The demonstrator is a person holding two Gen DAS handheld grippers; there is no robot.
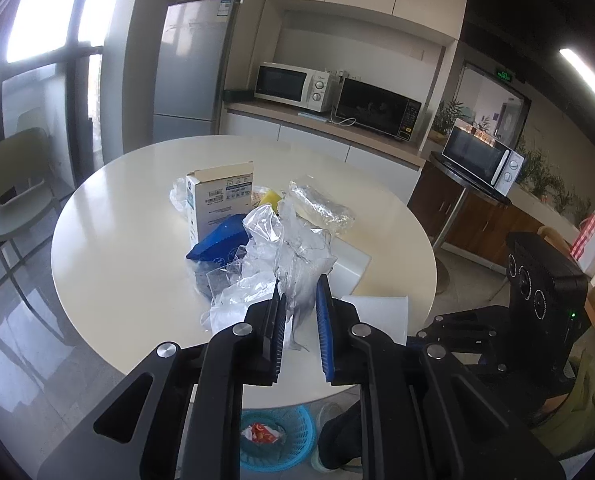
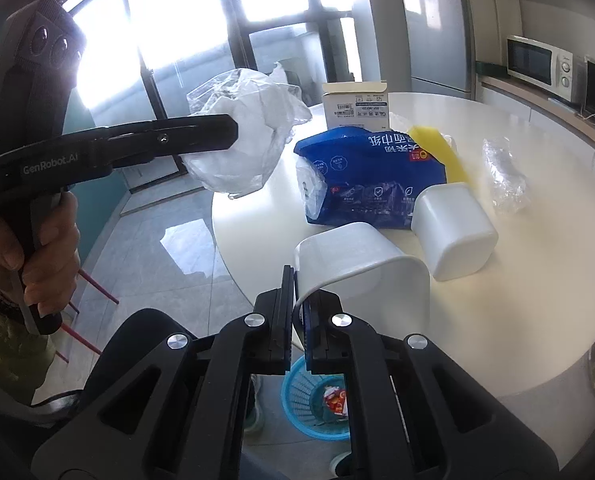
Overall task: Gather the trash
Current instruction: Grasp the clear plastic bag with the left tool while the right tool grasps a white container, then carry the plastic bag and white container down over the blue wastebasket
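Fig.: mid-collection, both hands loaded. Left gripper (image 1: 300,312), jaws nearly closed, pinches a crumpled clear plastic bag (image 2: 245,140) held clear of the round table (image 1: 117,248). Right gripper (image 2: 295,320), jaws shut, clamps the rim of a white plastic cup (image 2: 361,268) at the table's near edge. Blue basket (image 2: 297,392) sits on the floor below, w/ a red wrapper already inside. Judged step: carry to bin. Next move calls for lowering each item over the basket, then releasing. Blue tissue pack (image 2: 373,176), cardboard box (image 2: 355,106) & second white container (image 2: 453,228) remain on the table.

glossy smooth table (image 2: 537,320), crinkled clear plastic bag (image 2: 245,148), seemingly matt plastic cup (image 2: 361,264).
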